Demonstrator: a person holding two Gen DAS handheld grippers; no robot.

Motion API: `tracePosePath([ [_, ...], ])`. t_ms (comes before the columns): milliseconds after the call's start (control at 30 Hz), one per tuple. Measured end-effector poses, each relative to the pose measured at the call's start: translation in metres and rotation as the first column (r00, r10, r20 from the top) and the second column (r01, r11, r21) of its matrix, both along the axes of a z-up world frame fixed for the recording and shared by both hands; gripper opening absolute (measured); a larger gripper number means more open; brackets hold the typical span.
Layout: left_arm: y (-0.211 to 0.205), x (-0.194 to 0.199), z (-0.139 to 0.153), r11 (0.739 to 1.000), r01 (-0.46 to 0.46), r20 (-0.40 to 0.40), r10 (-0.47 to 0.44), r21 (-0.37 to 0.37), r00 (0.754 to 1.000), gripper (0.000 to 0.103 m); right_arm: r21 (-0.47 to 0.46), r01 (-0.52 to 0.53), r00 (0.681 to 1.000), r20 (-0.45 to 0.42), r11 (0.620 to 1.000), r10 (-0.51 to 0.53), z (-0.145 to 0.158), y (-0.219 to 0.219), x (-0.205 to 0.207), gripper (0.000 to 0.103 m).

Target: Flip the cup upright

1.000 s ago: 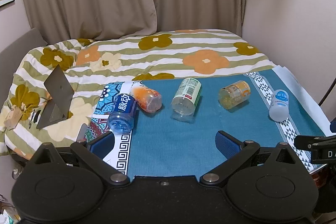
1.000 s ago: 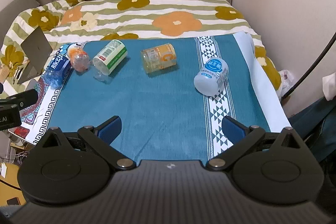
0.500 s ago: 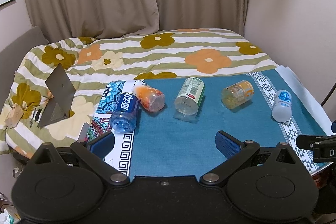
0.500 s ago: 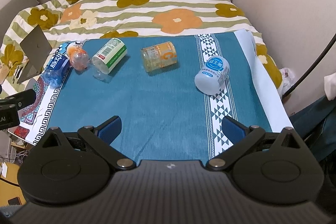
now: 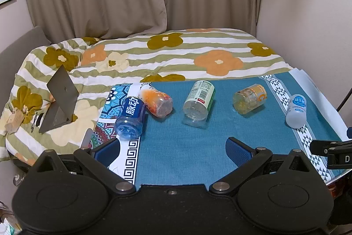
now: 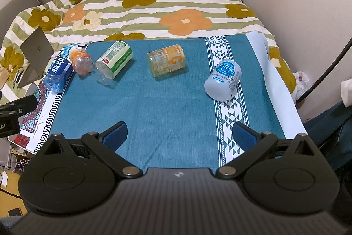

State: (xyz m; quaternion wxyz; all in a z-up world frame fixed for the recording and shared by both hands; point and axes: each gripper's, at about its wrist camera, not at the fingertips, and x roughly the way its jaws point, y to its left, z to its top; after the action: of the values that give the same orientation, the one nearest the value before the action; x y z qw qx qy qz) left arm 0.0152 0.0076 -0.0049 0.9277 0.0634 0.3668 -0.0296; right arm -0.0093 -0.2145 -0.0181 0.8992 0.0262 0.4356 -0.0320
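Two grippers, the left gripper (image 5: 172,144) and right gripper (image 6: 179,132), hang over the near edge of the blue cloth (image 6: 167,102) with jaws spread wide, holding and touching nothing. All five cut-bottle cups lie on their sides, so no flipping is done. The white cup (image 6: 223,80) rests on the right patterned border, probably nearest the right gripper.

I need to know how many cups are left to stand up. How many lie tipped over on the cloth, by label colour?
Blue cup: 1
Orange cup: 1
Green cup: 1
Yellow cup: 1
White cup: 1
Total: 5, all on their sides.
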Motion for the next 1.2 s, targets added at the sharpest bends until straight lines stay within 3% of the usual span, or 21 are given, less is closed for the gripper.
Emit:
tracePosePath([
  [1200,-0.01,-0.003,0.004,0.999,-0.04,-0.004,0.04,-0.019,0.999,0.103,-0.003,-0.025,1.0,0.014,1.0,0.025,0.002,-0.004,0.005,0.103],
])
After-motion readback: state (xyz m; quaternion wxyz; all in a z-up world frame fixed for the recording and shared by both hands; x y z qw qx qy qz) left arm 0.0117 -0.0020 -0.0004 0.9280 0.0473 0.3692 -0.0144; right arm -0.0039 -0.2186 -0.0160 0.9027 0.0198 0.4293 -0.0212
